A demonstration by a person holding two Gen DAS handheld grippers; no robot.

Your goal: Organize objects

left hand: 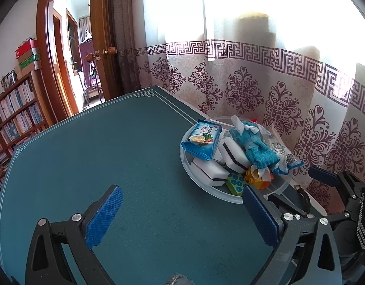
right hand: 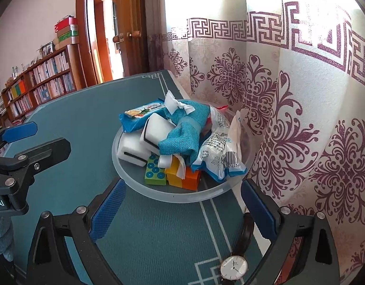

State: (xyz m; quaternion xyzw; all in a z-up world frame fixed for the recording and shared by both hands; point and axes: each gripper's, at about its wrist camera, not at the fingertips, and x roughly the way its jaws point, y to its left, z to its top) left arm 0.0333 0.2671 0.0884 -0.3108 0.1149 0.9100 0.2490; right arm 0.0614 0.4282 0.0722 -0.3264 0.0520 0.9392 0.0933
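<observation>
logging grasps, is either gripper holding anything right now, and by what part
Nothing is held. The left hand-held gripper and right hand-held gripper are both open, with only table between their fingers.

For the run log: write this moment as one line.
left gripper: open, empty | right gripper: open, empty | bowl: full | watch: on table

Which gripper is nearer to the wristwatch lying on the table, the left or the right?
Right. The wristwatch lies between the open fingers of the right gripper, near its right finger. The left gripper hovers open over bare mat to the left of the bowl.
</observation>
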